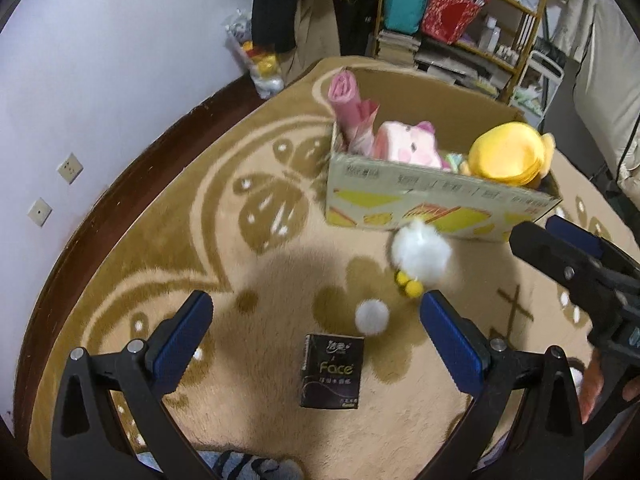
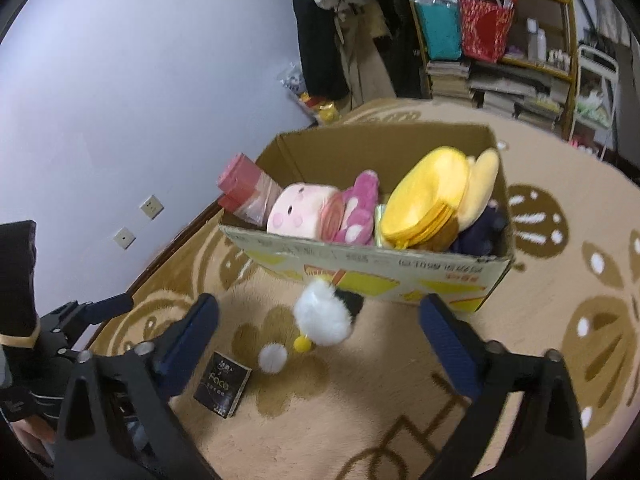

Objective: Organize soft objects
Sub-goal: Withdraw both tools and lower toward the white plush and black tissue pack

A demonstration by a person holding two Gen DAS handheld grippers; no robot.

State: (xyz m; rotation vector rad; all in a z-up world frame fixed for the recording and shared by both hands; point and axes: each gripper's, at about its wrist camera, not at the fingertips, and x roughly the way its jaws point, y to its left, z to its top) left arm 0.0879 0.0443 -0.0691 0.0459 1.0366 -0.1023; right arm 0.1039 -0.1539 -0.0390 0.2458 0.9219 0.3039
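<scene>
A cardboard box (image 1: 440,204) (image 2: 360,264) stands on the carpet and holds a pink plush (image 1: 404,146) (image 2: 304,214), a yellow plush (image 1: 508,154) (image 2: 428,196) and a pink roll (image 1: 344,92) (image 2: 244,186). A white fluffy toy with yellow pompoms (image 1: 420,256) (image 2: 324,312) lies in front of the box, with a small white pompom (image 1: 372,316) (image 2: 273,357) beside it. A black tissue pack (image 1: 332,370) (image 2: 223,384) lies nearer. My left gripper (image 1: 316,340) is open above the pack and empty. My right gripper (image 2: 320,344) is open above the white toy and empty.
A patterned brown carpet (image 1: 180,240) (image 2: 560,300) covers the floor beside a white wall with sockets (image 1: 70,168). Shelves with bags and books (image 1: 460,20) (image 2: 500,40) stand behind the box. The right gripper (image 1: 580,272) shows at the right of the left wrist view.
</scene>
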